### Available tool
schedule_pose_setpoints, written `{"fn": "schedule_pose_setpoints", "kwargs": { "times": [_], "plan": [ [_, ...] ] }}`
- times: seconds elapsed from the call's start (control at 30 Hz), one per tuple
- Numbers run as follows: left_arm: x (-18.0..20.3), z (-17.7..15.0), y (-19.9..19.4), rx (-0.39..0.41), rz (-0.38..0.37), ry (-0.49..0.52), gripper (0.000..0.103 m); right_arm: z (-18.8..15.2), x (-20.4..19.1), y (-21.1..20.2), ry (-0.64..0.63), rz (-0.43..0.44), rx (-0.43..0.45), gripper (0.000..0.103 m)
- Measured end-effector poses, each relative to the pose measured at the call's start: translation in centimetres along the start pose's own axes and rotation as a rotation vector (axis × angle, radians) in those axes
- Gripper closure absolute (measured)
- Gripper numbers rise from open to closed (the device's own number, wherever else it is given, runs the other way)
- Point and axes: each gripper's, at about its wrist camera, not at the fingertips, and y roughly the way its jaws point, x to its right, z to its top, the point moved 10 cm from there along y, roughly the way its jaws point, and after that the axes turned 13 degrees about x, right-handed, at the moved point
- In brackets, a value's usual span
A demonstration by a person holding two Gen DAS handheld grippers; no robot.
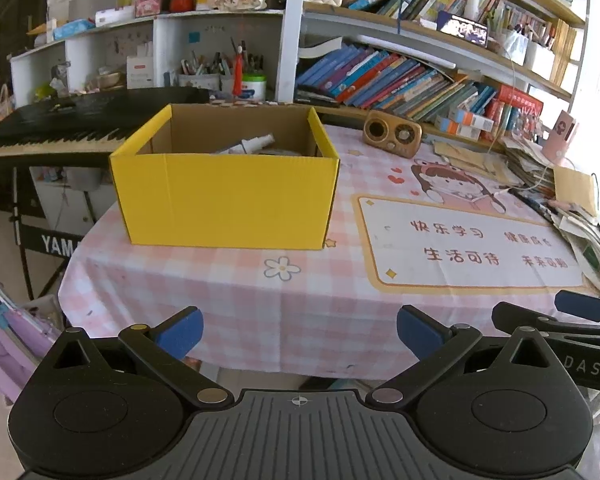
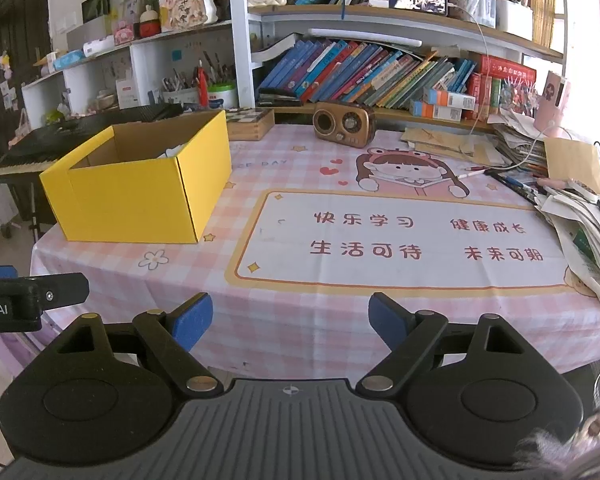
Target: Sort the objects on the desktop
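Note:
A yellow cardboard box (image 1: 224, 196) stands open on the pink checked tablecloth (image 1: 260, 292); it also shows in the right wrist view (image 2: 136, 196) at the left. A white spray bottle (image 1: 252, 143) lies inside it with other items I cannot make out. My left gripper (image 1: 299, 332) is open and empty, held back at the table's near edge in front of the box. My right gripper (image 2: 291, 318) is open and empty, also at the near edge, to the right of the left one. Each gripper's fingers show at the side of the other's view.
A brown retro radio (image 2: 344, 123) stands at the table's back. A wooden box (image 2: 250, 122) sits behind the yellow box. Stacks of papers (image 2: 584, 220), pens and a brown envelope (image 2: 574, 164) crowd the right edge. Bookshelves rise behind; a keyboard piano (image 1: 60, 128) stands left.

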Motion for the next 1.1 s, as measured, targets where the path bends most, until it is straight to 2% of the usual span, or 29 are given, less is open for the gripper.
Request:
{"fn": "schedule_pose_setpoints", "kwargs": {
  "times": [0.43,0.77,1.1],
  "plan": [
    [0.00,-0.23,0.15,-0.009,-0.022,-0.010,0.000,-0.01,-0.22,0.08,-0.004,0.003,-0.003,0.014],
    [0.01,-0.56,0.72,-0.027,-0.001,0.007,0.000,-0.19,-0.37,0.27,-0.003,-0.004,-0.010,0.013],
    [0.41,-0.17,0.41,0.001,-0.028,0.001,0.000,-0.25,-0.17,0.26,0.000,-0.012,-0.012,0.013]
  ]
}}
